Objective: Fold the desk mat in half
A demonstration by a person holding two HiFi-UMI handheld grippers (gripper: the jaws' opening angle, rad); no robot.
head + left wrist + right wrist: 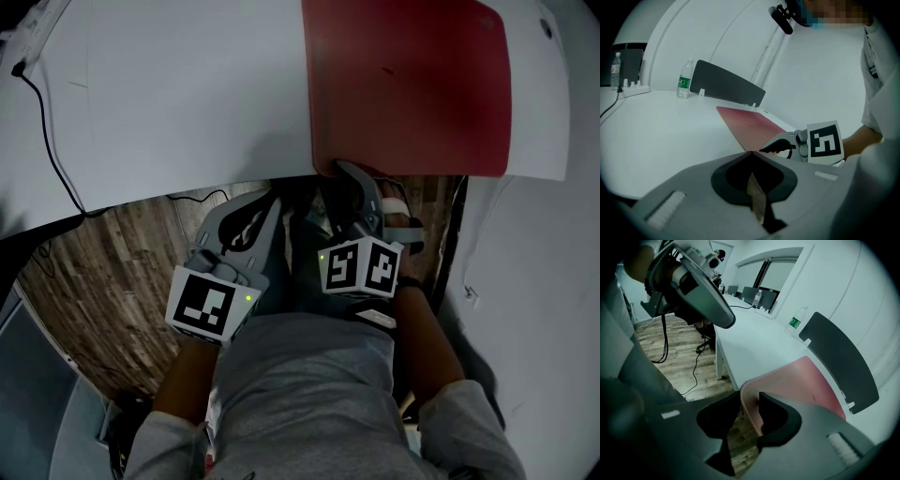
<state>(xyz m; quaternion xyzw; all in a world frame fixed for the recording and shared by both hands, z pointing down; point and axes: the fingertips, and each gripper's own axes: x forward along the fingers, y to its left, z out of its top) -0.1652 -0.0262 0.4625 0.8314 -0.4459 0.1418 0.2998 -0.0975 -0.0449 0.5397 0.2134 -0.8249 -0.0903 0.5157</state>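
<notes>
A red desk mat [408, 84] lies flat on the right part of the white desk [187, 94]. Its near left corner hangs over the desk's front edge. My right gripper [344, 174] is at that corner. In the right gripper view the mat's corner [751, 413] curls up between the jaws of the right gripper [749, 398], leaning toward the right jaw with a gap on the left, so the jaws stand open. My left gripper [251, 214] hangs lower, off the desk above the floor, its tips [750, 153] together and nothing held.
A black divider panel [726, 84] stands at the mat's far edge, with a water bottle [684, 79] beside it. A power strip [630, 88] and black cable [47, 141] lie on the desk's left. Wooden floor [103, 281] is below the front edge.
</notes>
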